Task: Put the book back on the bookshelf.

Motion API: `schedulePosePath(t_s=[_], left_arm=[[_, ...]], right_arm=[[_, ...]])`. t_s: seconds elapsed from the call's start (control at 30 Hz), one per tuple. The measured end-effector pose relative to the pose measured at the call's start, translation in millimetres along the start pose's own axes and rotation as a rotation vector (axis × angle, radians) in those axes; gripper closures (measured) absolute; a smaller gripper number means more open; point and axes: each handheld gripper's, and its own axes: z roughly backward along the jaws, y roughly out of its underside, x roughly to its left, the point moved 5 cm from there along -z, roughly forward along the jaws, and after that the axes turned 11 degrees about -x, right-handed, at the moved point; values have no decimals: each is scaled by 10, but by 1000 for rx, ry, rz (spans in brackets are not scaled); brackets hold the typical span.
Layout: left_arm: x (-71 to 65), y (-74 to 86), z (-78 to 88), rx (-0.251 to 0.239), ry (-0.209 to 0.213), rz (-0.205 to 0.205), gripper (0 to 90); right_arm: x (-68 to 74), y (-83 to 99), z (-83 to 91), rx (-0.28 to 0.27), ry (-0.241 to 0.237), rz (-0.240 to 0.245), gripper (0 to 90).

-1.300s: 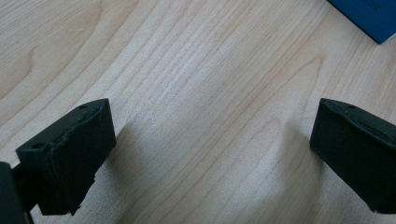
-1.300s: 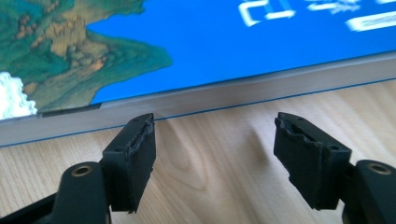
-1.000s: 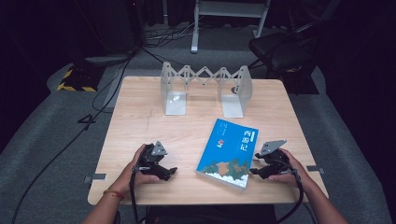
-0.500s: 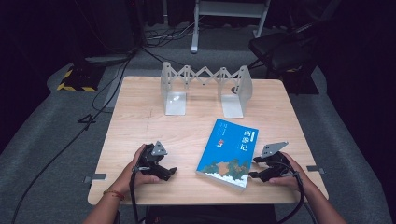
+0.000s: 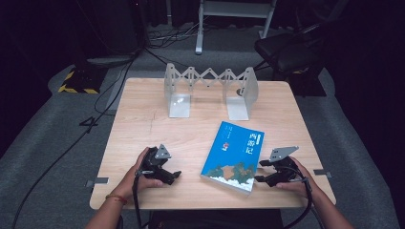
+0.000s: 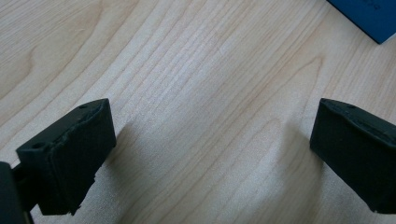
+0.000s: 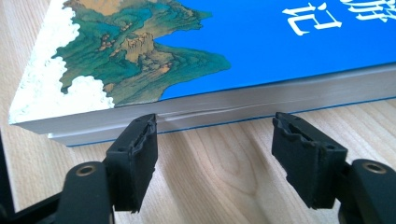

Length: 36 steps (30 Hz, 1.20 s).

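At the table's near edge, on the left, the left gripper rests on the bare wood of the table with its jaws wide apart and nothing between them; a blue corner of the book lies off beyond its far jaw. Toward the middle, the blue book lies flat, cover up, turned at a slant, well apart from the expanding metal book rack that stands empty at the far side. To the right, the right gripper sits just beside the book's page edge, jaws apart and level with that edge, gripping nothing. Judging by this, the work has barely begun: the book is not yet gripped or lifted, and likely standing it in the rack remains to be done.
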Motion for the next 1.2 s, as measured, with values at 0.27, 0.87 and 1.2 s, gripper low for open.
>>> schedulePosePath(t_s=[0.27,0.87,1.2], left_arm=[[-29,-14,-19,2,-3,2,6],[-666,-510,-4,-67,120,-138,186],[-1429,-987,-435,-101,178,-289,191]], right_arm=[[-22,-32,46,-65,-27,-55,318],[9,-283,123,-194,16,-102,319],[21,-413,119,-213,54,-124,309]])
